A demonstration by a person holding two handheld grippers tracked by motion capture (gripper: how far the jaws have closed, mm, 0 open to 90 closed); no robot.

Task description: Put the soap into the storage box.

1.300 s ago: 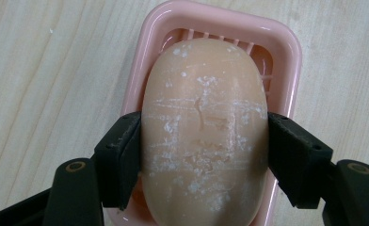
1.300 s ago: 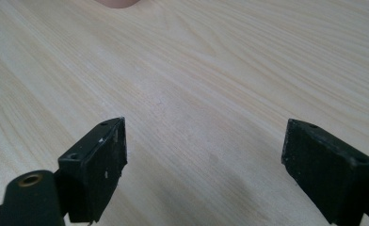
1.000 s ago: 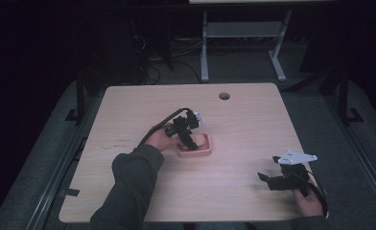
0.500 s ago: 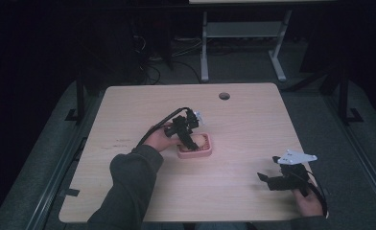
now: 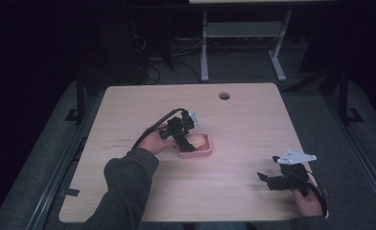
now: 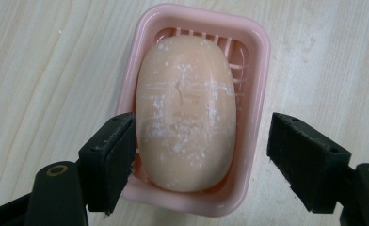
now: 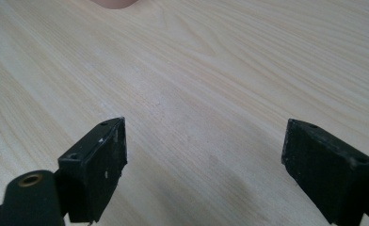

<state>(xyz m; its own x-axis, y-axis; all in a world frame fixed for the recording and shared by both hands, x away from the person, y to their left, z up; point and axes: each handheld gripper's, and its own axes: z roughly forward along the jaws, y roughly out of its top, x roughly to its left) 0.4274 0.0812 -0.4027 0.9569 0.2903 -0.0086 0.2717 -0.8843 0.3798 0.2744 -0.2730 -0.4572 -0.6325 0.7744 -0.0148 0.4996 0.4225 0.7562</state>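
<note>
Pink soap dish (image 6: pixel 253 56) and soap bar (image 6: pixel 185 110) between wide left hand-held gripper (image 6: pixel 199 155) jaws; right hand-held gripper (image 7: pixel 204 162) wide.

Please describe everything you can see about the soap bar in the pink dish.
The soap bar is a peach-coloured rounded oval, smooth and waxy-looking, with whitish dried flecks and a faint stamp on top. It lies flat in the pink slotted soap dish, filling most of it, near the middle of the wooden table. The left hand-held gripper is open around it: one pad is at or against the soap's side, while the other stands clear outside the dish.
</note>
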